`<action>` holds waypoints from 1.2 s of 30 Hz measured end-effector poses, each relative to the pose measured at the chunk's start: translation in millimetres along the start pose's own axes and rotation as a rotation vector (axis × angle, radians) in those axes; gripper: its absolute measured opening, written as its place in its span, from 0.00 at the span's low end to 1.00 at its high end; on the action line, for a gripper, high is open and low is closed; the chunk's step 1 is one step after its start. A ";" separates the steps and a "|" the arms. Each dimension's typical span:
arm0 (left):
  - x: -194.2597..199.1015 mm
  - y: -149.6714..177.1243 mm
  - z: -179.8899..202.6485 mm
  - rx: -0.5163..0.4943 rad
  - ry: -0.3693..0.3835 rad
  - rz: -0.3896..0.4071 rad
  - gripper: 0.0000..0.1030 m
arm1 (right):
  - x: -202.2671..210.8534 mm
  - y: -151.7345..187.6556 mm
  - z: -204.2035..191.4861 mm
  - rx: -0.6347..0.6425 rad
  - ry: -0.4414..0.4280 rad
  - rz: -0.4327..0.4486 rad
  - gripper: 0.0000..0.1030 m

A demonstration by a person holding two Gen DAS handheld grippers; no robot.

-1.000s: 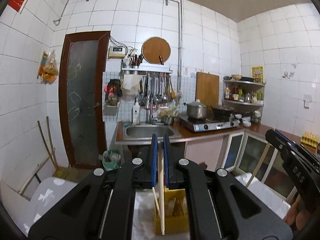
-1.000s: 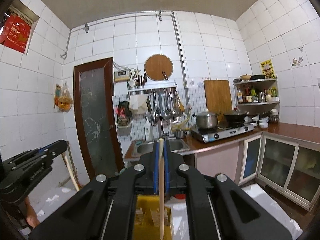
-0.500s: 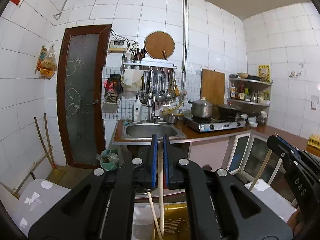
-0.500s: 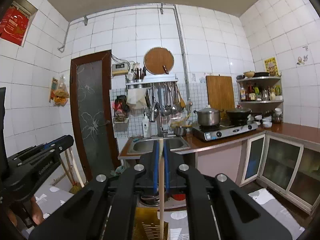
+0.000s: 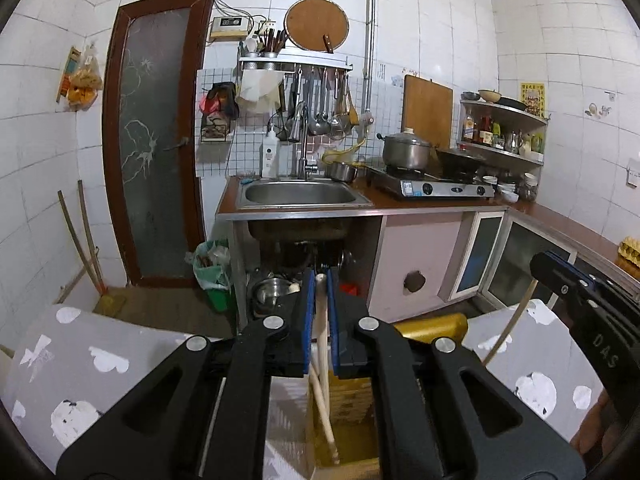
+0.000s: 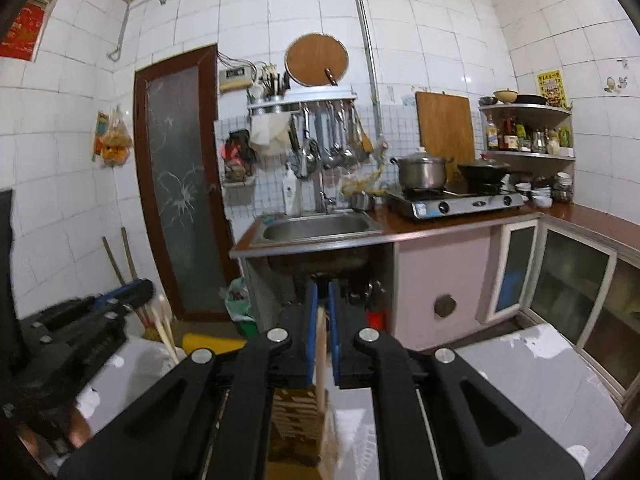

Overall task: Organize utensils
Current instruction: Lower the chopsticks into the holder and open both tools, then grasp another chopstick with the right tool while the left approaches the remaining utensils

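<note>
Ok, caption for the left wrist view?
Left gripper lowers chopsticks into a yellow holder, kitchen sink behind.

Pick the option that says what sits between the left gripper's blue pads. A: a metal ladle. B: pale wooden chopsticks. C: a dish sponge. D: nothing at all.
B: in the left wrist view the left gripper is closed on pale wooden chopsticks, whose lower ends reach down into the yellow utensil holder.

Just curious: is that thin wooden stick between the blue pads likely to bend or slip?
The chopstick looks straight and rigid, so probably stiff. It is thin, so likely light. Smooth and round, it might slide or pivot in the left gripper.
</note>
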State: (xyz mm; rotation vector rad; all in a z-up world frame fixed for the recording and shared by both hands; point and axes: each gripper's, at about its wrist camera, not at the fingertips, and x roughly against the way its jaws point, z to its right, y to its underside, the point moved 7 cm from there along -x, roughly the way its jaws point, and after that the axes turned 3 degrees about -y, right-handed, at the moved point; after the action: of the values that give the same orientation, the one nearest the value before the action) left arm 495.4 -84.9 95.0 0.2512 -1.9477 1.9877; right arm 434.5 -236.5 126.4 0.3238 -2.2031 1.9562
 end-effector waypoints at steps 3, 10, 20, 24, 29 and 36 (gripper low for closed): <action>21.8 -5.2 -6.5 0.009 -0.001 0.010 0.45 | 12.6 -0.5 9.8 -0.017 0.027 -0.014 0.21; 100.4 -10.9 -27.5 -0.013 -0.042 0.070 0.93 | 76.8 -0.3 27.4 -0.039 0.070 -0.030 0.53; 175.1 28.2 -49.5 -0.041 -0.071 0.037 0.96 | 156.7 29.1 16.6 -0.052 0.043 -0.055 0.75; 178.9 58.2 -54.0 -0.025 -0.037 -0.028 0.96 | 167.9 50.5 10.4 -0.074 0.024 -0.077 0.77; 162.8 105.3 -70.1 0.095 -0.028 -0.119 0.96 | 160.3 95.9 3.4 -0.043 0.049 -0.148 0.77; 138.3 152.6 -59.9 -0.026 -0.100 -0.185 0.96 | 137.0 145.8 15.1 -0.063 0.105 -0.248 0.77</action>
State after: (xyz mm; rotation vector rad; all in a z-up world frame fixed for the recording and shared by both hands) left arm 318.8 -8.4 0.4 0.5146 -1.9310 1.8626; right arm 262.6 -241.2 23.0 0.4510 -2.0450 1.7297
